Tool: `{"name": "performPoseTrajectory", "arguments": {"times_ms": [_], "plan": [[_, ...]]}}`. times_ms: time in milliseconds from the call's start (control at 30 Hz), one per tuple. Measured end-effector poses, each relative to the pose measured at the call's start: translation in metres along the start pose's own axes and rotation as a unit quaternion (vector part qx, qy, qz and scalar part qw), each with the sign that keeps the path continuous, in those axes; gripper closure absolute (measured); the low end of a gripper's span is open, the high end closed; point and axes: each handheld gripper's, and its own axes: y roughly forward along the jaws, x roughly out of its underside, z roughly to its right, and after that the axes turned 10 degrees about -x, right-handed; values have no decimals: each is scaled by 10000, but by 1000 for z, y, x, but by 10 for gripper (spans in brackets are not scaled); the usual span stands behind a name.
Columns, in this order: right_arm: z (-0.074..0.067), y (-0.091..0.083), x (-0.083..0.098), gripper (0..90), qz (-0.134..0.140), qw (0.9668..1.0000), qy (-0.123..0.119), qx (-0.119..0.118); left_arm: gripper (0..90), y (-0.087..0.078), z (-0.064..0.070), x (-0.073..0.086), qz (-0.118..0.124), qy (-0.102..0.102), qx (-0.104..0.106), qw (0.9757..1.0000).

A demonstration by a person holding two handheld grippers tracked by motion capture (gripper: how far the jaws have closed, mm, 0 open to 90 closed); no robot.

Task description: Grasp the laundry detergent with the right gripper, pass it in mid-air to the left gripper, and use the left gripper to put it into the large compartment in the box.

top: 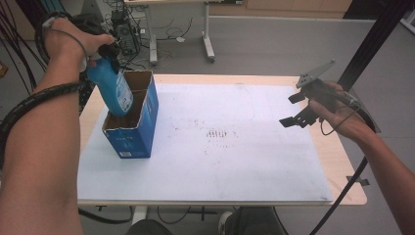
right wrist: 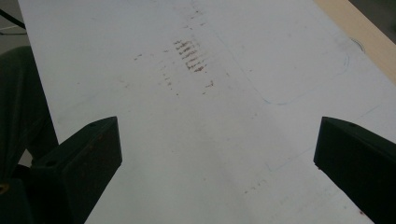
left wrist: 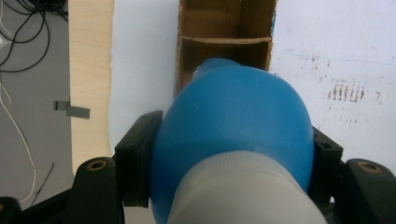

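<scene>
Left tool (left wrist: pixel 233 154) clenched on tilted blue bottle (top: pixel 111 85), base down into box (top: pixel 142 127); right tool (top: pixel 296 110) released.

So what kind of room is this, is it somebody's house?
Probably not a house; it looks like a lab or workshop. Bundles of cables hang at the left, a bare work table with a white mat stands on grey floor, and a second desk with loose wires is behind.

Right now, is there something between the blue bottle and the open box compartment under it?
Nothing visible blocks it. The blue bottle, held by the left tongs, hangs tilted with its bottom already at the opening of the cardboard box, whose near compartment looks empty.
</scene>
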Motion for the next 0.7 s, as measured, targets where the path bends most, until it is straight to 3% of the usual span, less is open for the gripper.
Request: {"name": "performPoseTrajectory", "arguments": {"times_ms": [700], "plan": [[0, 4, 4, 10, 63, 10000, 48, -44, 355, 34, 6, 1, -65, 51, 61, 9999]]}}
